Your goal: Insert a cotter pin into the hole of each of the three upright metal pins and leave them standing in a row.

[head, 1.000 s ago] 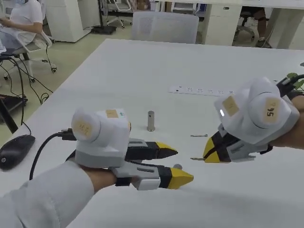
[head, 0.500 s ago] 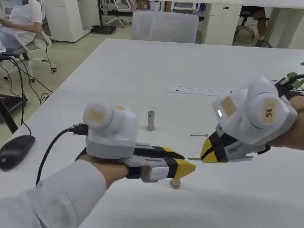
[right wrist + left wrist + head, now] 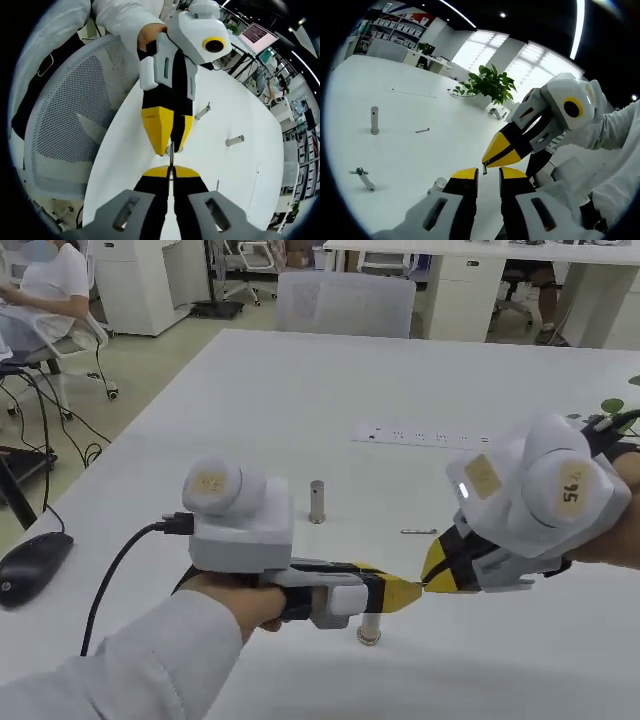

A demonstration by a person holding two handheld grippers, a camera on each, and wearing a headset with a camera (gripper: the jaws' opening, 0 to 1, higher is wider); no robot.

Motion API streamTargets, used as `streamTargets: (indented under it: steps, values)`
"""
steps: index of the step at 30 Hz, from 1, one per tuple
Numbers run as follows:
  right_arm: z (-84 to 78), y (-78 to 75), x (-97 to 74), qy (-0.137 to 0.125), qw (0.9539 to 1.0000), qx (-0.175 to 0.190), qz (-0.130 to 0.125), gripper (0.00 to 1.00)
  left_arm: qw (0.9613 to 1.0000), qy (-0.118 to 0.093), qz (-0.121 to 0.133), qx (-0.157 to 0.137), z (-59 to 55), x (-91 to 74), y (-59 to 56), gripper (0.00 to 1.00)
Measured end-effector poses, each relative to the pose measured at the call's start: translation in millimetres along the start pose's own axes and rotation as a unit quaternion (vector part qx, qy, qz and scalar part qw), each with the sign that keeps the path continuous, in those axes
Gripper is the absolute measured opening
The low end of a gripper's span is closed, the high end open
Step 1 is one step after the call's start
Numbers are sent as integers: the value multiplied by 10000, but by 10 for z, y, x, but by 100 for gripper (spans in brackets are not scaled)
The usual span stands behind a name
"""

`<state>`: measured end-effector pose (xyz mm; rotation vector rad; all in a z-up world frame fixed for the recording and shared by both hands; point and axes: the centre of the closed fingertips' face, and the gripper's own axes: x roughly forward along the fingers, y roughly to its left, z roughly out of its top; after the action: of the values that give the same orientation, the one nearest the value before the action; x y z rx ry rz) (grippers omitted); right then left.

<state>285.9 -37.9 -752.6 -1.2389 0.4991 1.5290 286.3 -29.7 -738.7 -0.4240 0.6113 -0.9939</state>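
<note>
a cotter pin (image 3: 170,153) is pinched in the right gripper (image 3: 170,171), jaws pressed tight together. its tip points at the left gripper (image 3: 489,173), whose jaws are a tiny bit apart and hold nothing. a metal pin (image 3: 369,629) stands just under them; a second pin (image 3: 317,502) stands at 11 o'clock.
</note>
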Motion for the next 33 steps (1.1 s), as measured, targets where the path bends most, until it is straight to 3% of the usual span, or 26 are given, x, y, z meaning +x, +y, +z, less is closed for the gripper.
streamTargets:
  steps: [10, 33]
  values:
    - [12, 42, -19, -7, 10000, -23, -42, 2, 9997, 43, -17, -221, -63, 30, -38, 10]
    - [19, 79, 6, 53, 9997, -219, -62, 2, 9965, 57, 10, -834, -105, 48, 1, 2]
